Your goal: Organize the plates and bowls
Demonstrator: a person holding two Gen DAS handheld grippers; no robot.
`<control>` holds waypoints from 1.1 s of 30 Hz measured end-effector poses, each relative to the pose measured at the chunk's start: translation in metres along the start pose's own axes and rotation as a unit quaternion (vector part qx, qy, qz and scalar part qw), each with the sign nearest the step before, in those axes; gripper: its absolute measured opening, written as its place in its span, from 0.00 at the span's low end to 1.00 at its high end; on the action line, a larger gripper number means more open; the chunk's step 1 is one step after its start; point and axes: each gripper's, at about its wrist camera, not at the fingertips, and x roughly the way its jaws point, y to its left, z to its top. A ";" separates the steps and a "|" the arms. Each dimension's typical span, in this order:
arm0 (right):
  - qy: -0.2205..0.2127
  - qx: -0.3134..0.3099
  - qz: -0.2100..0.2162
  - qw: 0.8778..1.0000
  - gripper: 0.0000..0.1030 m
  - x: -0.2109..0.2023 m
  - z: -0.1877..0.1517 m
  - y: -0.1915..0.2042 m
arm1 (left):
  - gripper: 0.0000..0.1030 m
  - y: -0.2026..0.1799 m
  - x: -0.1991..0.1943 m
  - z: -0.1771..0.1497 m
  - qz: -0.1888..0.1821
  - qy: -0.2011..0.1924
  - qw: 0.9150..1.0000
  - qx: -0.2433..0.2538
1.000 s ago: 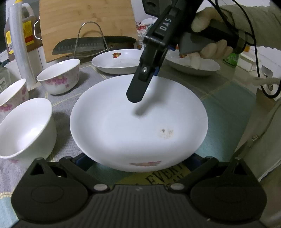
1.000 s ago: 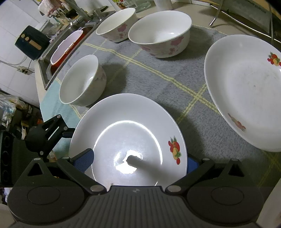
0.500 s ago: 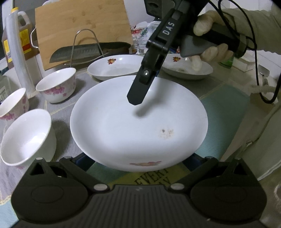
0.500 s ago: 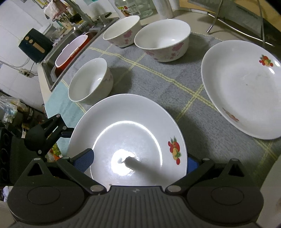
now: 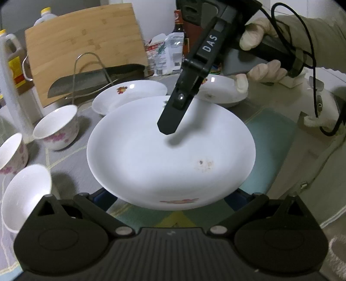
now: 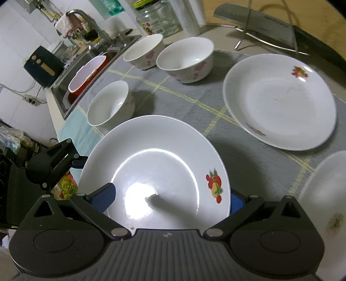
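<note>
1. Since a second ago, both tools carried the held plate point(image 5: 170, 155) higher, away from the bowls.
2. Left tool point(image 5: 170, 201) grips its 6 o'clock rim.
3. Right tool point(image 6: 170, 200) clamps the far rim.
4. Two plates point(image 5: 129, 95) lie on the tabletop point(image 6: 248, 155) at 12 o'clock.

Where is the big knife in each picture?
Left wrist view: the knife lies at upper left, across a wire stand, in front of the wooden cutting board.
Right wrist view: the knife is at the top right edge, on the same wire stand.
Shared landmark: the plate with the fruit picture sits on the grey cloth just in front of the knife in both views.
</note>
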 end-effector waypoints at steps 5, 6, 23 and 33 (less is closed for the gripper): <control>-0.013 0.010 -0.008 1.000 1.00 -0.018 -0.010 -0.012 | 1.00 -0.010 0.007 0.015 -0.008 -0.001 1.000 0.014; -0.016 0.013 -0.010 1.000 1.00 -0.022 -0.012 -0.015 | 1.00 -0.012 0.009 0.018 -0.011 -0.002 1.000 0.018; -0.063 0.071 -0.059 0.994 1.00 -0.082 -0.047 -0.083 | 0.99 -0.046 0.068 0.076 -0.065 -0.010 0.996 0.054; -0.071 0.092 -0.083 0.990 1.00 -0.098 -0.058 -0.127 | 0.99 -0.056 0.108 0.100 -0.091 -0.005 0.994 0.067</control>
